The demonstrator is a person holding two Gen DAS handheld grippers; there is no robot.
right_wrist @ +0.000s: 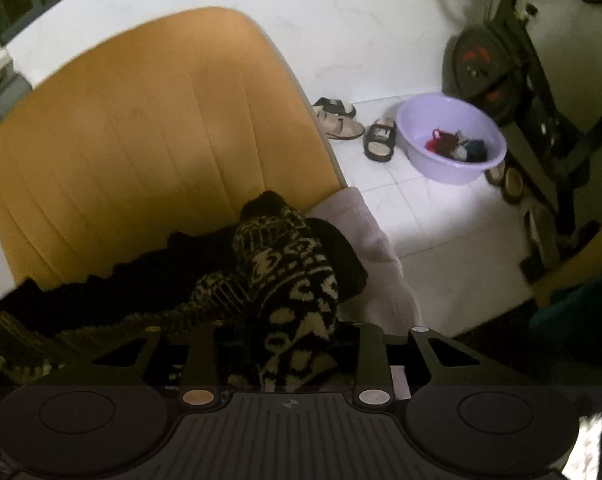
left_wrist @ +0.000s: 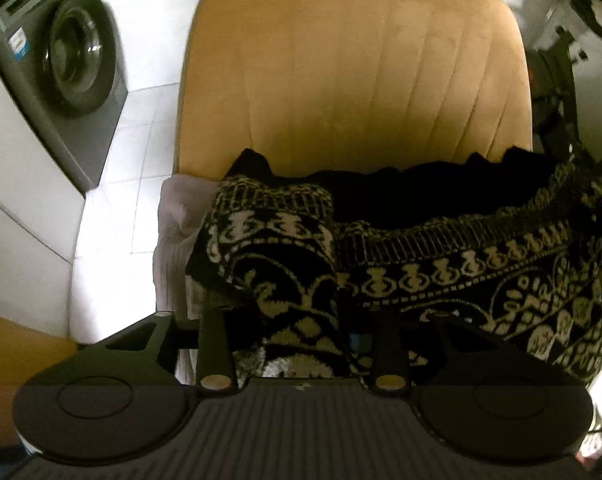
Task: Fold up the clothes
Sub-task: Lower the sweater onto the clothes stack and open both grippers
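Observation:
A black and cream patterned knit garment lies bunched on the seat of a mustard upholstered chair, its dark inside showing along the back edge. A folded sleeve or corner of the garment runs between the fingers of my left gripper, which stand apart with a gap beside the cloth. In the right wrist view another patterned fold passes between the fingers of my right gripper, with space on both sides. A pale cloth lies under the garment on the chair.
A grey washing machine stands left of the chair on white floor tiles. To the right are sandals, a lilac basin holding small coloured items, and a dark exercise machine.

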